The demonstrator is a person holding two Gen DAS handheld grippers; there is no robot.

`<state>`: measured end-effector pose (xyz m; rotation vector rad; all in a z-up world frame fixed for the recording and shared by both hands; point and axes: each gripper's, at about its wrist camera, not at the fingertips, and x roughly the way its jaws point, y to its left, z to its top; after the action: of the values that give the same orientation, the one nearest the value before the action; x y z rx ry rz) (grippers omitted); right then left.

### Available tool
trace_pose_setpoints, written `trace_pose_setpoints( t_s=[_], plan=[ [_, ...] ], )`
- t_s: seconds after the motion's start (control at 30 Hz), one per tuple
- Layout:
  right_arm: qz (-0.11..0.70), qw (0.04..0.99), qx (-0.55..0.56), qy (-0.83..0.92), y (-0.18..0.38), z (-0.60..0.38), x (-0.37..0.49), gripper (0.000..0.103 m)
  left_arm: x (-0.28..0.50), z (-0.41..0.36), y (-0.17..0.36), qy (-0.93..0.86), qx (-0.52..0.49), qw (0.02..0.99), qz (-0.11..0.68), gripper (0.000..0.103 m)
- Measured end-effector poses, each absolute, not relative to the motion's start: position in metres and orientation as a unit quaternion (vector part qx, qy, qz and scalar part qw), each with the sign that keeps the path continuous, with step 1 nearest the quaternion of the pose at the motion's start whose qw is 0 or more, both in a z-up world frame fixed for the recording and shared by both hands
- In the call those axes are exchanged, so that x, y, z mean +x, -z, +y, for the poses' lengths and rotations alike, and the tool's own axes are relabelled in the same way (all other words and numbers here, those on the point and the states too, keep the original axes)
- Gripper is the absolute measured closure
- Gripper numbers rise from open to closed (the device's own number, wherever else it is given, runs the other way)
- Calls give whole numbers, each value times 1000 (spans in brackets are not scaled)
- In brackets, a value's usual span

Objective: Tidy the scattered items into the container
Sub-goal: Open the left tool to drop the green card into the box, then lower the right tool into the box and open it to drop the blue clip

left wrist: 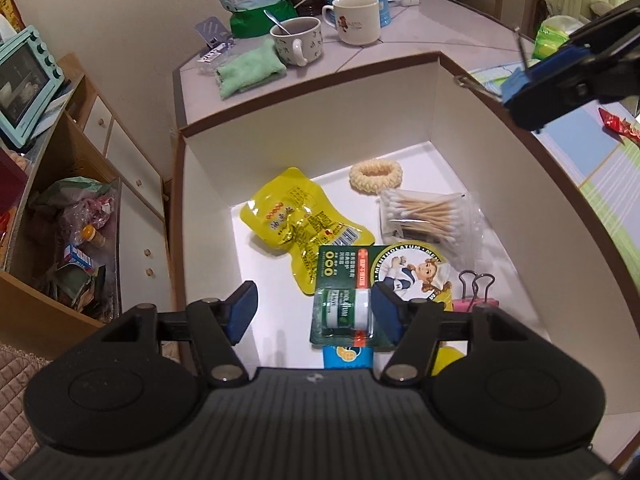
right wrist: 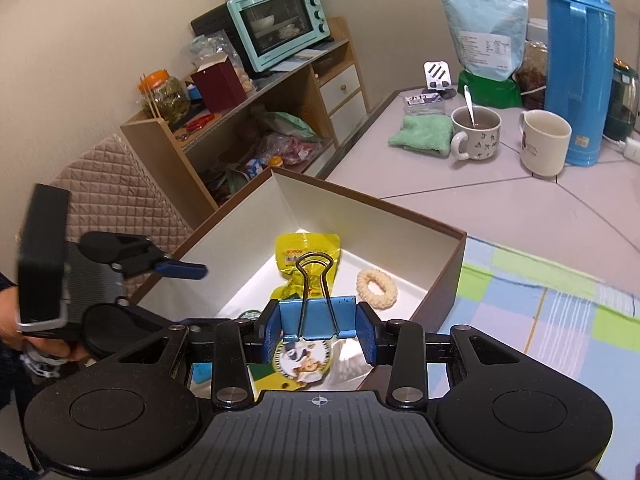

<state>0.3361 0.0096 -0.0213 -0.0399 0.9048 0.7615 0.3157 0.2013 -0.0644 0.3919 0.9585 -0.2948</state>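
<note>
A brown-rimmed box (left wrist: 304, 80) with a white inside holds a yellow pouch (left wrist: 296, 220), a cream scrunchie (left wrist: 375, 175), a bag of cotton swabs (left wrist: 428, 218), a green Mentholatum card (left wrist: 360, 292) and a pink binder clip (left wrist: 476, 294). My left gripper (left wrist: 314, 312) hangs open just above the Mentholatum card, with nothing between its fingers. My right gripper (right wrist: 318, 332) is shut on a blue binder clip (right wrist: 318, 318), held over the box's near right edge (right wrist: 452, 280). In the left wrist view that clip (left wrist: 516, 84) shows at the upper right. A red wrapper (left wrist: 618, 124) lies outside on the cloth.
Beyond the box, the grey table carries two mugs (right wrist: 476, 136), a green cloth (right wrist: 422, 134), a blue thermos (right wrist: 580, 64) and a blue bag (right wrist: 486, 36). A checked tablecloth (right wrist: 540, 308) lies right of the box. A wooden shelf with a teal oven (right wrist: 276, 24) stands to the left.
</note>
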Motion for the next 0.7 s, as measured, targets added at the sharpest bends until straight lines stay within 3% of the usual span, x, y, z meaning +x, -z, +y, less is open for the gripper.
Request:
trace_pose_setpoints(
  t_s=[0.5,0.7],
  plan=[
    [447,819,-105,-346,55,35,375,64,315,212,52,135,181,864,450,44],
    [432,810,-193,-346,69,51,382,64,319,208,54,146,186,862,449,44]
  ],
)
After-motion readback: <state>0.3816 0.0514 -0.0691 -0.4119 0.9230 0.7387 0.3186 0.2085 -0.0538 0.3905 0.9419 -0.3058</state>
